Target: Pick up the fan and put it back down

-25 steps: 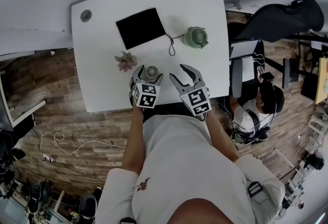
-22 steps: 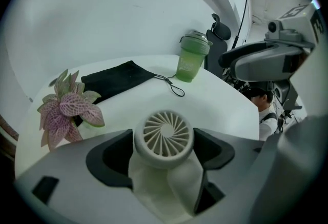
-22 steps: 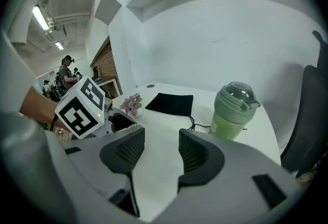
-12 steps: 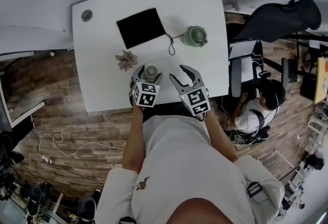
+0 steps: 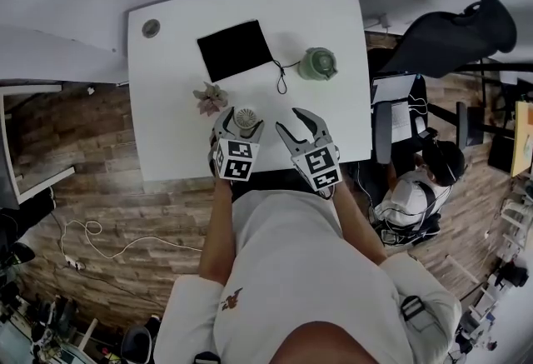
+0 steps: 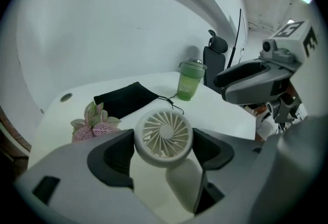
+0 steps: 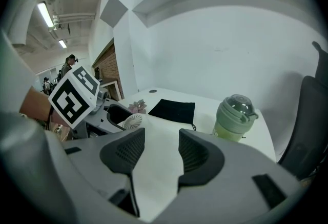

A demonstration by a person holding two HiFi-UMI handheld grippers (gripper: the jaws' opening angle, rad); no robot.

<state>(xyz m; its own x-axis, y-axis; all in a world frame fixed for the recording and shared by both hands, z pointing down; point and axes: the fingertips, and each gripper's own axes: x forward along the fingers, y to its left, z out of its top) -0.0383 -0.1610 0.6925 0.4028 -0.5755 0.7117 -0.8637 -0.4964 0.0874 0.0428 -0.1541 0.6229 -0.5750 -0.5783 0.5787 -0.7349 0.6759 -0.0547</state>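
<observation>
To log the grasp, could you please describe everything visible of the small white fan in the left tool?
The small white plastic hand fan has a round head with radial grille slats and a stubby handle below. It stands nearly upright over the white table, facing the camera, gripped at the head's sides by the left tool, whose jaws have just been closing on it.

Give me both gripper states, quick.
Left gripper: jaws have just been closing, now shut on the fan.
Right gripper: open, empty.
</observation>
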